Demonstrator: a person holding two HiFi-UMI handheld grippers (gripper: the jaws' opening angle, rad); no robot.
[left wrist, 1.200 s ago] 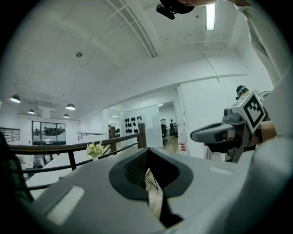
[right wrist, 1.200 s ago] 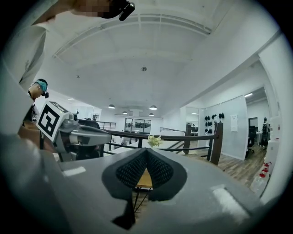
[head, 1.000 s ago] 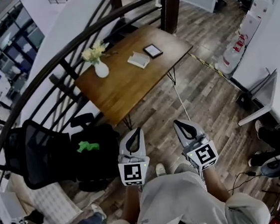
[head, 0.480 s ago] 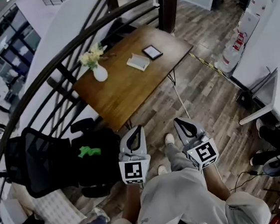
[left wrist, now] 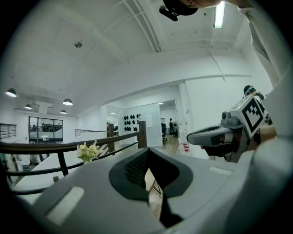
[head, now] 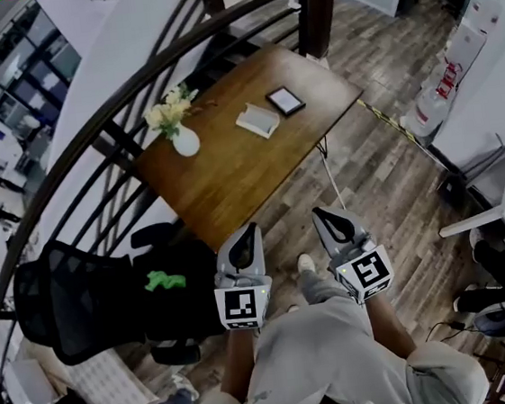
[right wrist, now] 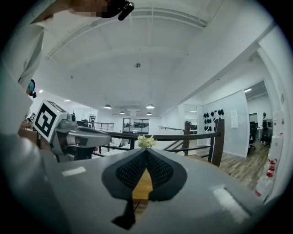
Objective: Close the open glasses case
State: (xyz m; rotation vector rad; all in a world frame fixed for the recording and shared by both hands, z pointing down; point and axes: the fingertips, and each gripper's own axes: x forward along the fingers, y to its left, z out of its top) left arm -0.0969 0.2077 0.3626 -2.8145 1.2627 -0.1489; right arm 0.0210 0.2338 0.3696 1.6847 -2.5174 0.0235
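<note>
On the wooden table (head: pixel 230 167) ahead, a pale open case (head: pixel 257 120) lies beside a dark flat tablet (head: pixel 285 100); it looks like the glasses case, but it is too small to be sure. My left gripper (head: pixel 248 230) and right gripper (head: pixel 319 213) are side by side close to my body, over the floor and short of the table's near corner. Both are shut with nothing between the fingers. In the left gripper view the tips (left wrist: pixel 147 150) meet, and so do the tips (right wrist: pixel 146 150) in the right gripper view.
A white vase of yellow flowers (head: pixel 181 134) stands at the table's left end. A curved black railing (head: pixel 91 133) runs behind the table. A black office chair (head: pixel 72 289) and a dark bag with a green item (head: pixel 164 280) sit to my left. Cables cross the plank floor (head: pixel 386 181).
I have stepped a little toward the table, one foot now forward beneath the grippers. Both grippers stay shut and side by side.
</note>
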